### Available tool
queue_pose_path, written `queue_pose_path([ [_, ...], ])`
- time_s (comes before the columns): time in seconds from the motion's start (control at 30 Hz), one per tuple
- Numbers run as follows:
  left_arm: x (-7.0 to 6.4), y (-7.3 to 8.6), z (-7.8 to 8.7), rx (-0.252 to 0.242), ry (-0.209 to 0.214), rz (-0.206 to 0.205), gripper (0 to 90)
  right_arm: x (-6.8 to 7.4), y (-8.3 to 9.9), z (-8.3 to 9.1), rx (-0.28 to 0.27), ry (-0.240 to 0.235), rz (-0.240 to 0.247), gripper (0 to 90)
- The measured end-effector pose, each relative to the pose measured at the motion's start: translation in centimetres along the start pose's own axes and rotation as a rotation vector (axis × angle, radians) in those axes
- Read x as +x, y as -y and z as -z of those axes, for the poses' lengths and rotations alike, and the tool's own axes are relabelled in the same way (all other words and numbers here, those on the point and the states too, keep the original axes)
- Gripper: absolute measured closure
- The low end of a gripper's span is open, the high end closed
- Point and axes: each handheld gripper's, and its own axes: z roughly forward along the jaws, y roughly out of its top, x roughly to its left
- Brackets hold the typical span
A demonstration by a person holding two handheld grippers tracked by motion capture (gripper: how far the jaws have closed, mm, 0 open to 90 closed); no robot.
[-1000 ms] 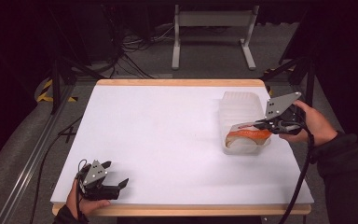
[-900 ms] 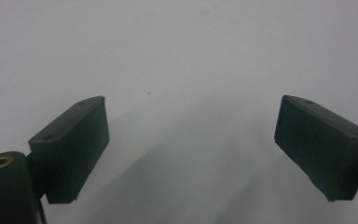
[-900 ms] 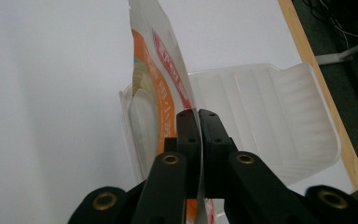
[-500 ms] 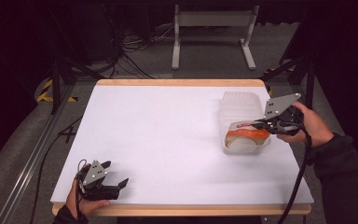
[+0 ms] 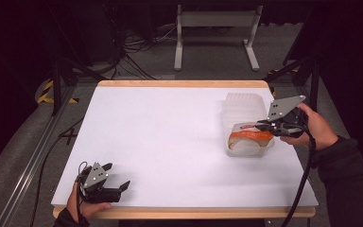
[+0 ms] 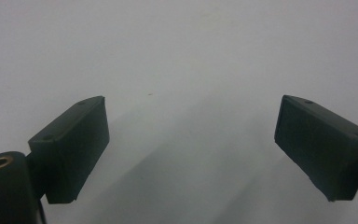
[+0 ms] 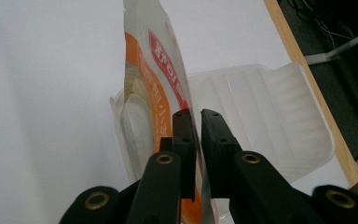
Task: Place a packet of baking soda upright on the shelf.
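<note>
I see the tray (image 5: 246,105) toward the table's (image 5: 170,132) right side, packet (image 5: 250,137) in its near end, left gripper (image 5: 116,182) near my left corner

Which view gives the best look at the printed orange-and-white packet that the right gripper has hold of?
The right gripper view: the packet stands close up, its orange band and red label plain, pinched between the right gripper jaws over the clear tray. The high view shows it small, at the tray.
</note>
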Motion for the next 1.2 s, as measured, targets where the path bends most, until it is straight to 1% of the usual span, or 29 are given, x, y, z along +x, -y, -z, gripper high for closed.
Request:
queue_pose_path([
  [0.3,0.0,0.0,0.0,-0.001,-0.001,-0.001,10.9,0.0,0.1,0.2,-0.011,0.022,-0.014,81.0],
  [0.33,0.0,0.0,0.0,-0.001,0.000,0.005,10.9,0.0,0.1,0.2,-0.011,0.022,-0.014,81.0],
  [0.37,0.0,0.0,-0.1,-0.002,0.000,0.002,10.9,0.1,0.2,0.3,-0.016,0.033,-0.019,80.2],
  [0.43,0.0,0.0,-0.1,-0.002,0.001,0.002,10.9,0.1,0.2,0.4,-0.017,0.033,-0.020,79.9],
  [0.57,0.0,0.0,0.0,-0.004,0.000,0.001,10.9,0.1,0.4,0.6,-0.029,0.047,-0.040,78.4],
  [0.7,0.0,0.0,0.0,-0.002,-0.001,0.002,10.9,0.3,0.6,0.6,-0.043,0.065,-0.049,78.2],
  [0.83,0.0,0.0,-0.1,-0.003,-0.002,0.000,10.9,0.4,0.9,0.7,-0.061,0.068,-0.065,77.9],
  [1.0,0.0,0.0,0.0,-0.005,-0.001,0.000,10.9,0.5,1.0,0.9,-0.070,0.084,-0.077,77.1],
  [1.03,0.0,-0.1,0.0,-0.005,-0.001,0.000,10.9,0.6,1.0,1.0,-0.069,0.086,-0.086,76.9],
  [1.1,0.0,-0.1,0.0,-0.005,-0.001,-0.001,10.9,0.6,1.0,1.1,-0.069,0.096,-0.083,76.1],
  [1.2,0.0,0.0,0.0,-0.006,-0.002,0.000,10.9,0.7,1.1,1.4,-0.078,0.108,-0.097,75.2],
])
